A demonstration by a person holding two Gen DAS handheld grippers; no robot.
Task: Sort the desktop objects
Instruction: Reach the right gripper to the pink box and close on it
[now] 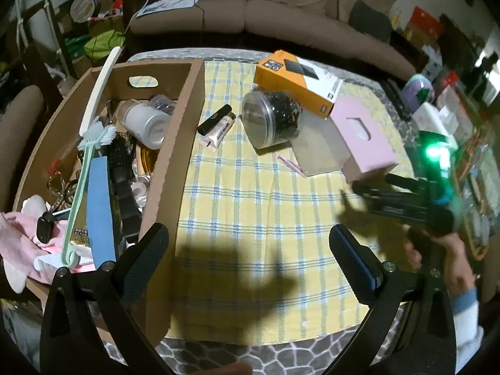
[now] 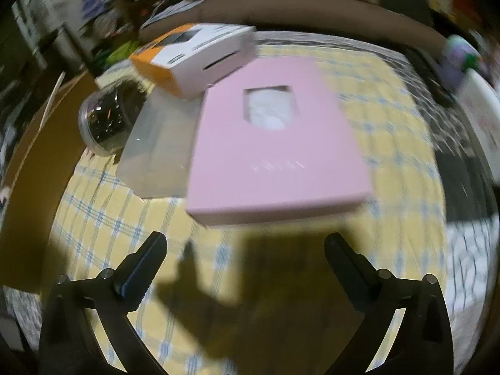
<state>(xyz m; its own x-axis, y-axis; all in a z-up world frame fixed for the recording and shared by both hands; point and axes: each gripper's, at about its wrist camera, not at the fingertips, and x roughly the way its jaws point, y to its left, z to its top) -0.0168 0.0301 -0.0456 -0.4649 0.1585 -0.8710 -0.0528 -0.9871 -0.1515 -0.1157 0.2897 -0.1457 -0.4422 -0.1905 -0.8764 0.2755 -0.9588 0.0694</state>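
Hard shadows; right view motion-blurred

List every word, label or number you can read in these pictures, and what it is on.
None can be read.
Orange box: print and icons, too small.
Pink box: pale lettering on top, blurred.
Yellow packet in the cardboard box: print, too small.

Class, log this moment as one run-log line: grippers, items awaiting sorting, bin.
left gripper: open, empty | right gripper: open, facing pink tissue box | cloth: jar, orange box | brown bin: partly filled
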